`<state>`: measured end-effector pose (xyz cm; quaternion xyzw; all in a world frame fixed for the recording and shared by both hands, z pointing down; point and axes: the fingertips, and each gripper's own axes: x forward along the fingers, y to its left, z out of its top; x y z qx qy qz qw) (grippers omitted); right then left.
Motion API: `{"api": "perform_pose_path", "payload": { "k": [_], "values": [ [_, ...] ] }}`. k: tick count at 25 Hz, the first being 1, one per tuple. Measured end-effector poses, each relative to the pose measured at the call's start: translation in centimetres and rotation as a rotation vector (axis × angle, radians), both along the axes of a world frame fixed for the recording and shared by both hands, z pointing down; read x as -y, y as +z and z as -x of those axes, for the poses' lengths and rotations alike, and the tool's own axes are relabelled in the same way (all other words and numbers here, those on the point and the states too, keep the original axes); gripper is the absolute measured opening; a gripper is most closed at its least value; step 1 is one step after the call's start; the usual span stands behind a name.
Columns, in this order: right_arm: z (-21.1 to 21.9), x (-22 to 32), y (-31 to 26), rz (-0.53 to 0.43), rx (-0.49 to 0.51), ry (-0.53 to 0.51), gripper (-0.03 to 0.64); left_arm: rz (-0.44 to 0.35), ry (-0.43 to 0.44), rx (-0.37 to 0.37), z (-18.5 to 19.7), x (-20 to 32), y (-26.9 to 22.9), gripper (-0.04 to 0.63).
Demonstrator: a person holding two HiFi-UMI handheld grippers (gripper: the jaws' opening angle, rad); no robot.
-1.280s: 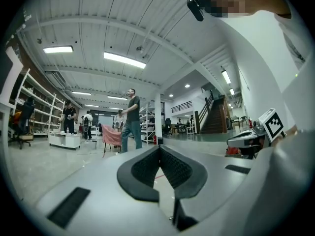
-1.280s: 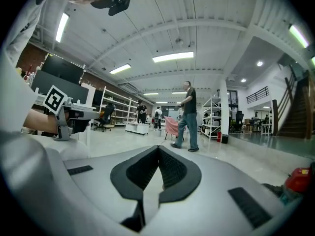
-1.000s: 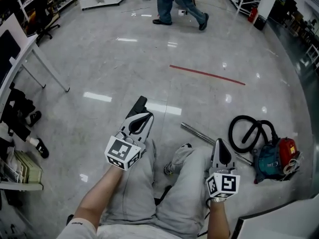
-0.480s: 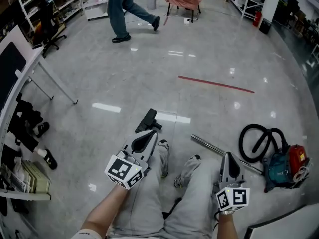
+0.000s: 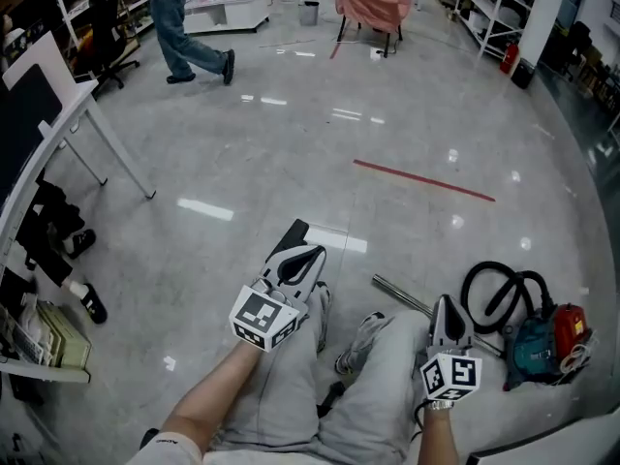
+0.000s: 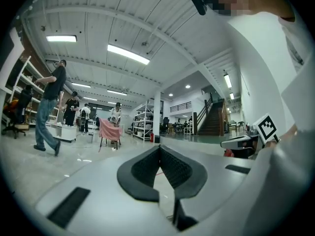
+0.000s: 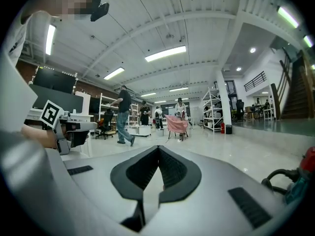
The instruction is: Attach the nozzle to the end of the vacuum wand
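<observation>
We record that the person, first walking at top centre, has crossed to the upper left of the frame. A pink-draped chair has entered at the top. The red line sits lower. The left gripper has shifted right; a second shoe now shows beside it. The right gripper sits slightly lower right.

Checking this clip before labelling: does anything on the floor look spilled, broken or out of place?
Nothing stands out. The vacuum wand lies loose on the floor beside the vacuum cleaner, the black nozzle apart from it ahead of the left gripper; no spill or visible damage.
</observation>
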<state>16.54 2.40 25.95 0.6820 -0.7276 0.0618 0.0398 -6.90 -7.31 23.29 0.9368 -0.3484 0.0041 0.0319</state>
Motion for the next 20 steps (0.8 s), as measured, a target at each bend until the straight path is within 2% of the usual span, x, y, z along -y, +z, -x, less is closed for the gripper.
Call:
{"api": "perform_pose_path", "payload": {
  "k": [6,11,14,17,19,20],
  "values": [
    [-0.5,1.6,-0.1,-0.005,-0.038,0.019,0.006,0.004,0.014,-0.008,-0.6,2.1,0.1,0.009],
    [-1.3,2.9,0.6,0.010,-0.010,0.042,0.006,-0.008,0.031,0.004,-0.8,3.6,0.4,0.008],
    [-1.3,3.7,1.2,0.042,0.042,0.014,0.006,0.044,0.104,-0.019,-1.5,4.2,0.9,0.009],
    [-1.1,4.9,2.1,0.100,0.156,-0.068,0.006,0.128,0.229,-0.097,-1.8,5.4,1.2,0.009],
    [-1.7,5.9,2.4,0.123,0.205,-0.107,0.006,0.116,0.250,-0.101,-1.5,7.2,1.4,0.009],
    [-2.2,6.7,2.6,0.132,0.207,-0.122,0.006,0.086,0.242,-0.071,-1.2,8.3,1.7,0.009]
  ]
}}
